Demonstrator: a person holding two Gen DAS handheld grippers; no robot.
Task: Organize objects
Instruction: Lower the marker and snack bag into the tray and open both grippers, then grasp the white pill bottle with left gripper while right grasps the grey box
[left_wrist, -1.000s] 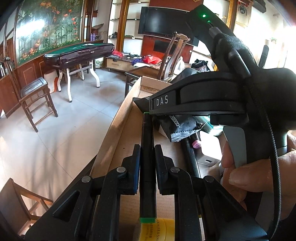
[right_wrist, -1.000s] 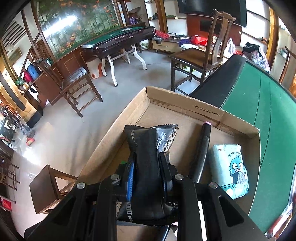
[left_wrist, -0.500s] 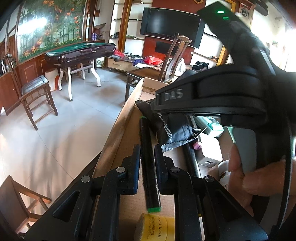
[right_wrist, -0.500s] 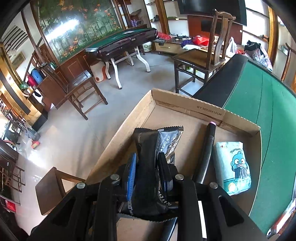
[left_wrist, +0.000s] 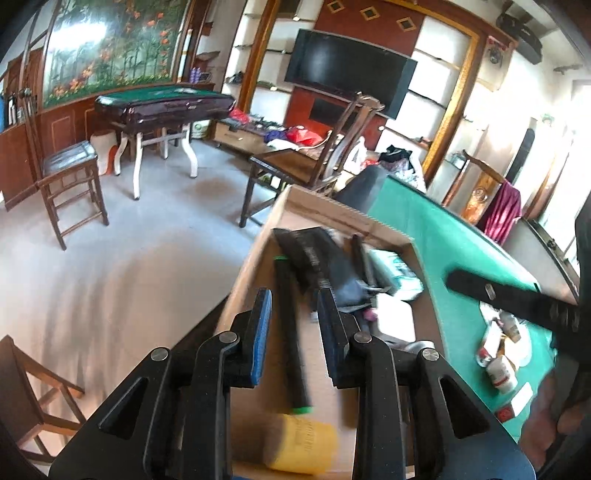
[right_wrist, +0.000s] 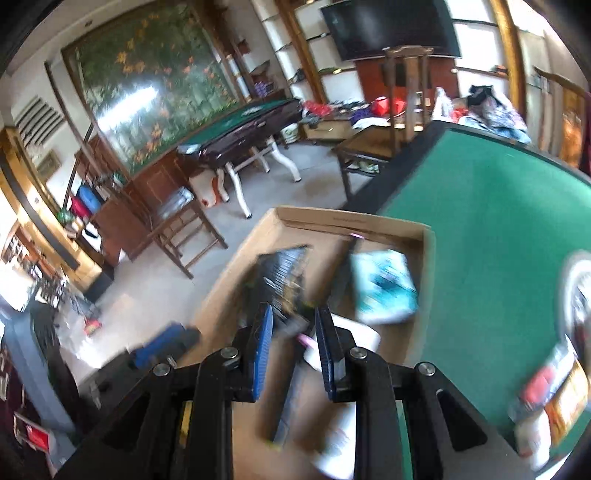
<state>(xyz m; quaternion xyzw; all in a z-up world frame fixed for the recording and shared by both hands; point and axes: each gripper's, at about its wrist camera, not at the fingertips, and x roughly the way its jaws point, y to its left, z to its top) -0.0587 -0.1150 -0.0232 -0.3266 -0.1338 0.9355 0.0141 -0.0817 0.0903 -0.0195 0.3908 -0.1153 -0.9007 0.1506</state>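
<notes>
A shallow cardboard box (left_wrist: 255, 254) sits on the green table (left_wrist: 436, 236). In it lie a black rod with green ends (left_wrist: 290, 332), a black snack packet (left_wrist: 325, 262), a light blue tissue pack (left_wrist: 395, 273) and a yellow roll (left_wrist: 303, 446). My left gripper (left_wrist: 294, 325) is open above the rod, empty. My right gripper (right_wrist: 293, 336) is open and empty above the box (right_wrist: 424, 251); the packet (right_wrist: 284, 273) and tissue pack (right_wrist: 384, 288) lie beyond it. Both views are blurred.
Small bottles and packets (left_wrist: 498, 354) lie on the green felt to the right of the box. The right gripper's black body (left_wrist: 517, 299) crosses the left wrist view. Wooden chairs (left_wrist: 70, 177) and a second green table (left_wrist: 162, 107) stand on the floor beyond.
Both grippers have opened and pulled back and up. The left let go of the black rod, the right let go of the black packet; both now lie in the box.
</notes>
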